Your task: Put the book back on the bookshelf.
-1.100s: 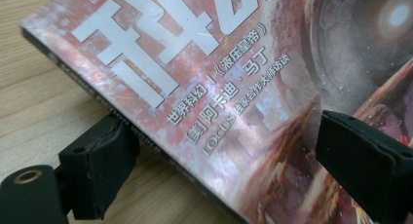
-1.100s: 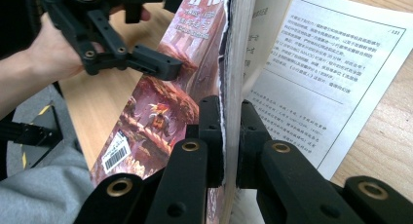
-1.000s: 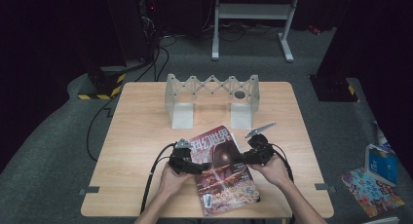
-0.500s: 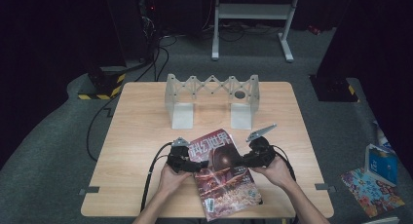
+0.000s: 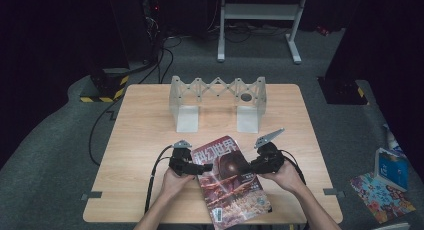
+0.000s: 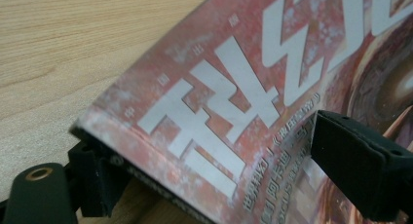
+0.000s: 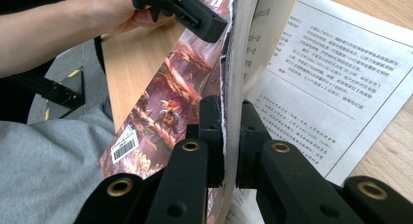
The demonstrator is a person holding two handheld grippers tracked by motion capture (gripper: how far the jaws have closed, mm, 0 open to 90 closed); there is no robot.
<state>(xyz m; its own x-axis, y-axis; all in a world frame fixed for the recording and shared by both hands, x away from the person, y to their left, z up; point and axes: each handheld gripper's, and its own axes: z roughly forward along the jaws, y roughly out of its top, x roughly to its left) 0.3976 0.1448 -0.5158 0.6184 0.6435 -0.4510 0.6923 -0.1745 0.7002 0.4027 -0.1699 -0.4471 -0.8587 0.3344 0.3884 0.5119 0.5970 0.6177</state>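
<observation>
Table (image 5: 145,135) of pale wood carries the whole scene in the high view, with a dark cable (image 5: 152,182) trailing off its near left edge from the person's left hand (image 5: 172,182). That hand holds the left gripper (image 5: 195,167), which sits at the left edge of a red-covered magazine (image 5: 227,182). In the left gripper view one black jaw lies under the magazine's spine (image 6: 146,170) against the wood (image 6: 73,44), and the other rests on top of the cover (image 6: 234,92) farther in, over the white lettering; the jaws straddle that edge of the magazine, but whether the pads actually press on it I cannot tell

The magazine lies near the front of the table, between the two grippers, its long side slanting toward the near edge, its lower corner reaching that edge. Behind it, well apart toward the far side, stands a pale grey rack (image 5: 217,102) with a zigzag top and two block-like feet

At the magazine's right edge is the right gripper (image 5: 255,165), held by the right hand (image 5: 287,175), with a grey three-cornered plate (image 5: 270,136) standing up from its top. In the right gripper view its jaws are clamped together on the cover and a sheaf of pages (image 7: 229,112), lifted on edge off an open printed page (image 7: 331,92) lying flat on the wood. The cover's barcode (image 7: 124,143) shows beside the left jaw, and the left gripper (image 7: 195,14) bites the far edge
</observation>
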